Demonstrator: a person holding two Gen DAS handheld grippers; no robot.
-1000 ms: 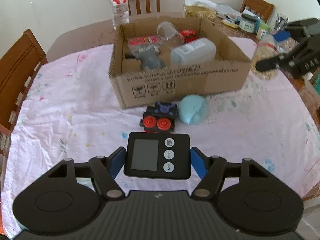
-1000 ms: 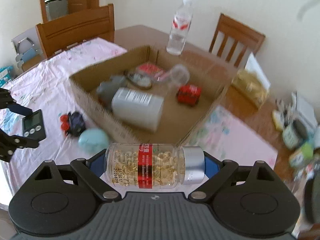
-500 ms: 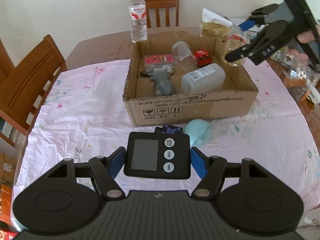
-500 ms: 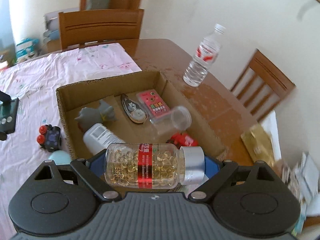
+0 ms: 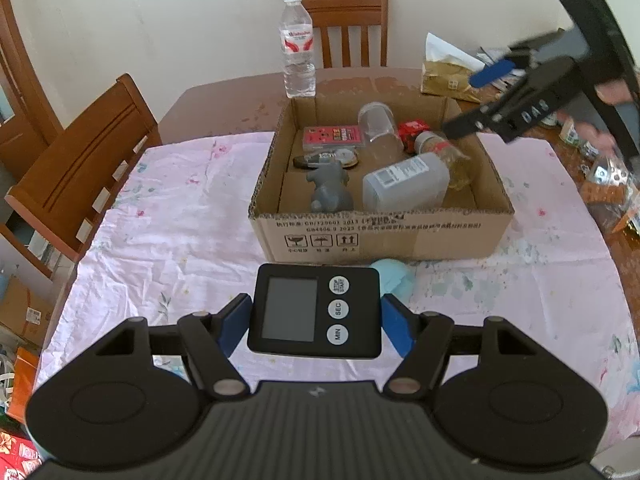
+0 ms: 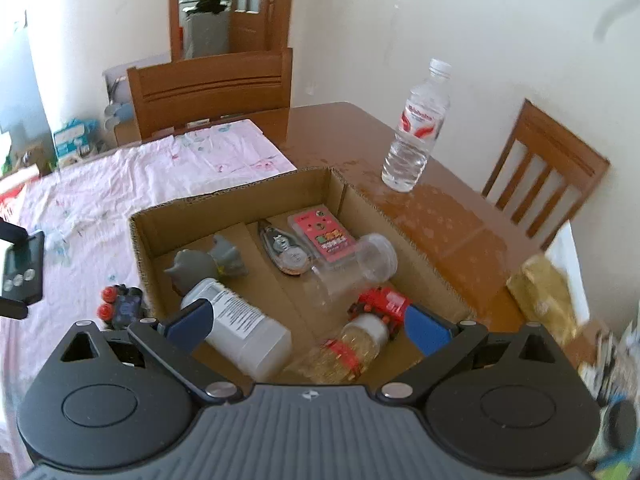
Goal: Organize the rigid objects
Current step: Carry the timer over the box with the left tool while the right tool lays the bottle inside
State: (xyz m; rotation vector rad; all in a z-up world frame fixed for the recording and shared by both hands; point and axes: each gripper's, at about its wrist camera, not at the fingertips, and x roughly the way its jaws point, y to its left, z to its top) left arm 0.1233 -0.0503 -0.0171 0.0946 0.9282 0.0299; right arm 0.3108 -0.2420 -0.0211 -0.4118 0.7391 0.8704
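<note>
My left gripper (image 5: 314, 318) is shut on a black digital timer (image 5: 314, 312), held above the pink cloth in front of the cardboard box (image 5: 384, 232). My right gripper (image 6: 308, 320) is open and empty above the box's near right corner (image 6: 236, 196); it also shows in the left wrist view (image 5: 480, 98). The clear pill bottle with a red label (image 6: 348, 354) lies in the box beside a white bottle (image 6: 240, 326), also seen in the left wrist view (image 5: 440, 150). A black toy with red wheels (image 6: 120, 306) and a pale blue egg-shaped thing (image 5: 394, 278) lie outside the box.
The box also holds a grey toy (image 5: 330, 188), a pink card pack (image 5: 334, 138), a clear cup (image 5: 378, 126) and a red toy (image 6: 382, 302). A water bottle (image 5: 298, 46) stands behind it. Wooden chairs (image 5: 80, 168) ring the table; clutter (image 5: 612, 184) sits at right.
My right gripper has opened and let go of the pill bottle, which now lies in the box. My left gripper has risen and drawn back with the timer.
</note>
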